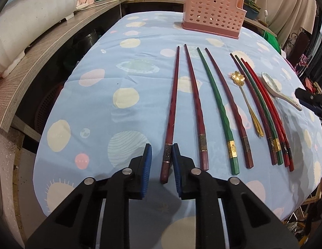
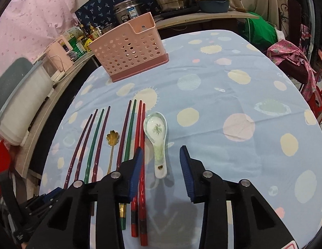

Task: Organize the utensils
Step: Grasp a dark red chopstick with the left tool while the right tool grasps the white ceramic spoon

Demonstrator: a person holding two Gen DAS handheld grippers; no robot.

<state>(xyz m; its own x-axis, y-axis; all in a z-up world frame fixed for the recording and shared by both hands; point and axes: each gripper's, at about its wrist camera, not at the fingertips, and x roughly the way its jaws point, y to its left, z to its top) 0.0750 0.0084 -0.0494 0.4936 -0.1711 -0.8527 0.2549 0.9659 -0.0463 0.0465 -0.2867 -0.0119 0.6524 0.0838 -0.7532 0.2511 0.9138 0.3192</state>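
My blue ribbed rubber-like pads (image 1: 147, 173) look matt against the black plastic hand-held gripper body. The pale blue planet-print cloth (image 1: 94, 108) lies soft and matt, lightly creased. The lacquered dark red chopstick (image 1: 171, 114) shines smoothly. The gold flower-bowled metal spoon (image 1: 247, 105) gleams; the white glazed ceramic spoon (image 2: 157, 137) is glossy. The pink perforated plastic holder (image 1: 213, 14) looks matt.
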